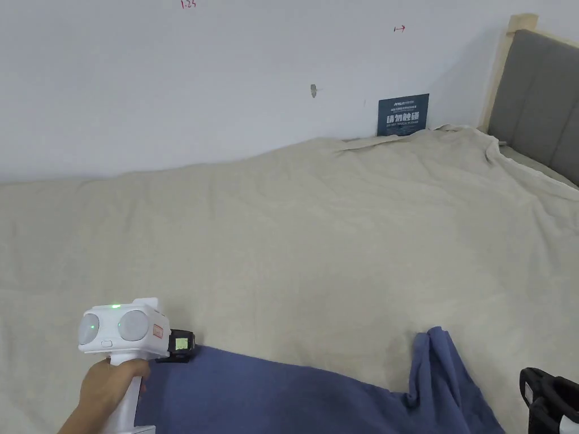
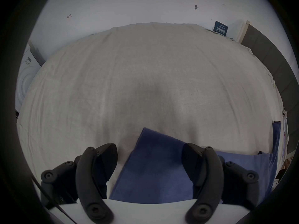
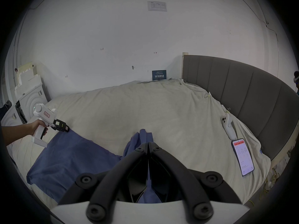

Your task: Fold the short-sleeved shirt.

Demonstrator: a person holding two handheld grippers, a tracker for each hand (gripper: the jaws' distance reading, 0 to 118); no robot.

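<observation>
The blue short-sleeved shirt [image 1: 271, 395] lies on the beige bed sheet [image 1: 316, 237] along the near edge. Its left part is flat; its right end [image 3: 142, 137] is bunched into a raised peak. My left gripper [image 2: 149, 156] is open, and the jaws straddle the shirt's far left corner [image 2: 145, 130] without pressing it. A hand holds it at the lower left [image 1: 181, 344]. My right gripper [image 3: 148, 143] is shut, its tips pinching the bunched blue fabric. Part of it shows at the lower right corner [image 1: 543, 395].
A grey padded headboard [image 3: 242, 90] bounds the bed on the right. A phone [image 3: 242, 156] and a white controller [image 3: 229, 127] lie near the bed's right edge. A white washing machine [image 3: 27, 104] stands to the left. A dark sign [image 1: 402, 114] leans on the wall.
</observation>
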